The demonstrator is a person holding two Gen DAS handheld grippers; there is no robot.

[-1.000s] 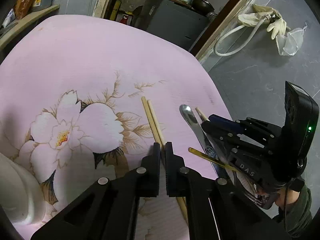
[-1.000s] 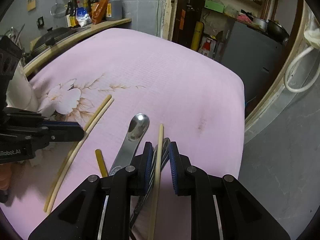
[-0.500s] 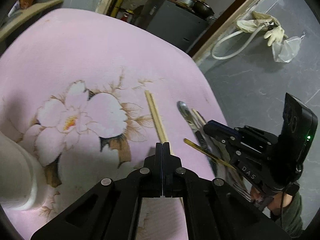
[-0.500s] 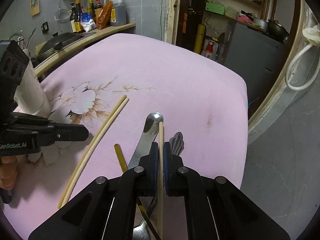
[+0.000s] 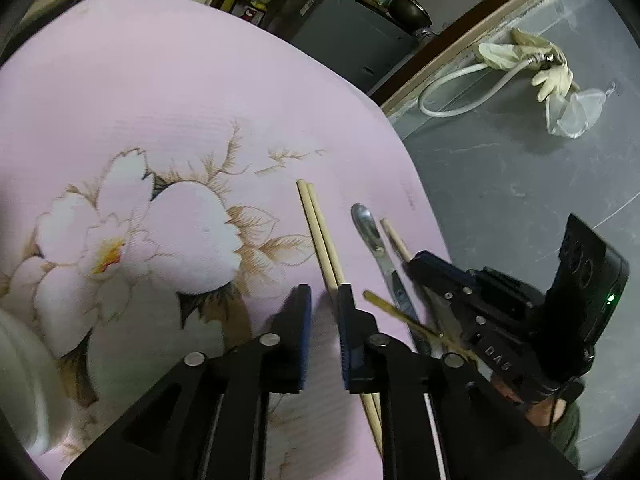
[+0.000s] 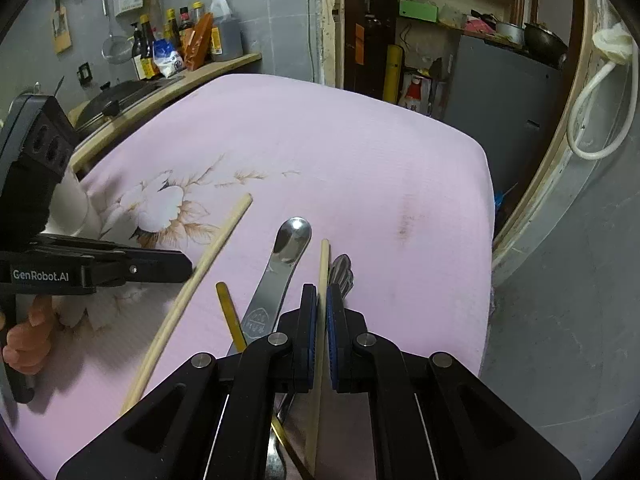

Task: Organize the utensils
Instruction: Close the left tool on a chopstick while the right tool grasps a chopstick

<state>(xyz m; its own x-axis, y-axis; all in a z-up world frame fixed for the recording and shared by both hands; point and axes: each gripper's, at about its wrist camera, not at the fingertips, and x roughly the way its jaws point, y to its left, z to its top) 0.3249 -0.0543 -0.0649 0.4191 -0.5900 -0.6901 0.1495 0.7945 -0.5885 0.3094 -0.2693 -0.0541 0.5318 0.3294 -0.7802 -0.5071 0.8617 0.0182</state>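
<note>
A pair of pale wooden chopsticks [image 5: 320, 232] lies on the pink flowered tablecloth [image 5: 160, 80]; it also shows in the right wrist view [image 6: 208, 252]. My left gripper [image 5: 324, 300] is open, its jaws a little apart over the pair's near part. My right gripper [image 6: 321, 300] is shut on a single wooden chopstick [image 6: 323, 264]. Beside it lie a steel spoon [image 6: 286, 256], a yellow stick [image 6: 230, 312] and a dark fork [image 6: 342, 270]. The spoon [image 5: 370, 232] also shows in the left wrist view.
A white cylindrical holder [image 6: 76, 204] stands at the table's left. A counter with bottles [image 6: 180, 48] is behind the table. The table's right edge [image 6: 486, 240] drops to a grey floor. A hose and gloves [image 5: 520, 60] lie on the floor.
My left gripper, shut half a second ago, has opened over the chopstick pair. My right gripper closed on the single chopstick during the last second and still holds it.
</note>
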